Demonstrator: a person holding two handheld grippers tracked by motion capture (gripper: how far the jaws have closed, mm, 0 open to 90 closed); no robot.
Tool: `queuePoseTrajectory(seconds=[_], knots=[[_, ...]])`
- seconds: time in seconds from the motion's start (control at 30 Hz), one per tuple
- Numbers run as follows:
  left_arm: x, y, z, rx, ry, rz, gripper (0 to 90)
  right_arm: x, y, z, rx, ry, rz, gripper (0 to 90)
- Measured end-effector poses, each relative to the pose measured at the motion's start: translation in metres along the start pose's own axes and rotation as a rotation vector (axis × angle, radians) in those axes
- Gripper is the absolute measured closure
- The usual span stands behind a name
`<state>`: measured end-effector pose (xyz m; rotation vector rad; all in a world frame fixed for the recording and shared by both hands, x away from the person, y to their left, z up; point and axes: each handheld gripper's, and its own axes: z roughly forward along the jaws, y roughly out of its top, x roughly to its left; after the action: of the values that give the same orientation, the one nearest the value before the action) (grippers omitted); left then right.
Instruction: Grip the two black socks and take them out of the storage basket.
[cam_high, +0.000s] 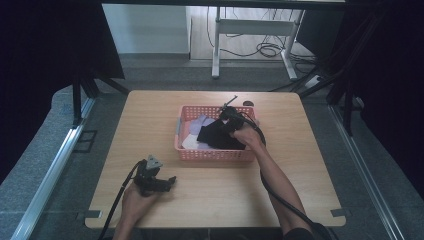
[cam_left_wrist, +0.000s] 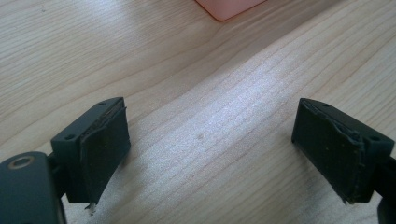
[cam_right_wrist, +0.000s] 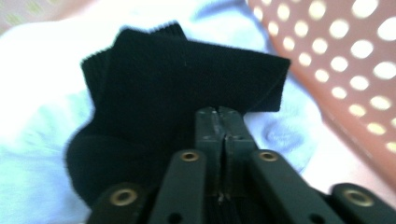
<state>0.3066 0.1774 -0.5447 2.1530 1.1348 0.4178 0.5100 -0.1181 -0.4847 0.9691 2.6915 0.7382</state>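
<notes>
A: Start big. What's on the table (cam_high: 150, 115)?

B: A pink basket (cam_high: 216, 154), a little right of the table's middle, toward its far half. It holds pale cloths (cam_high: 200, 124), lilac and white, and a black sock (cam_high: 216, 136) lying on top of them.

A: And the sock is what's being handled?

B: I judge so. The right gripper (cam_high: 231, 113) is over the basket, at its far right part, and in the right gripper view its jaws are pressed together with the sock (cam_right_wrist: 154, 93) bunched right around them. It looks like a pinch on a fold of it, near the basket's perforated wall (cam_right_wrist: 345, 60).

A: The left gripper?

B: The left gripper (cam_high: 171, 179) rests in front of the basket, off its near left corner, jaws spread wide over bare wood (cam_left_wrist: 205, 135), nothing between them.

A: What could go wrong?

B: The bite looks shallow, only a fold at the tips, so the sock could slip out on the lift. It lies on the pale cloths, so one could cling and ride up too. And the basket is light and unheld; a snag on its wall could drag or tip it.
</notes>
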Motion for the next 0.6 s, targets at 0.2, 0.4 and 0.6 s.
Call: queuePoseTrajectory(seconds=[0.2,0.4,0.6], knots=[[0.000,0.000,0.000,0.001,0.000,-0.001,10.8,0.002,0.005,-0.019,-0.044,0.005,0.010,90.0],[0.000,0.000,0.000,0.001,0.000,0.000,10.8,0.006,0.011,-0.039,-0.081,0.019,0.010,90.0],[0.000,0.000,0.000,-0.001,0.000,0.000,10.8,0.008,0.017,-0.062,-0.115,0.013,0.009,90.0]])
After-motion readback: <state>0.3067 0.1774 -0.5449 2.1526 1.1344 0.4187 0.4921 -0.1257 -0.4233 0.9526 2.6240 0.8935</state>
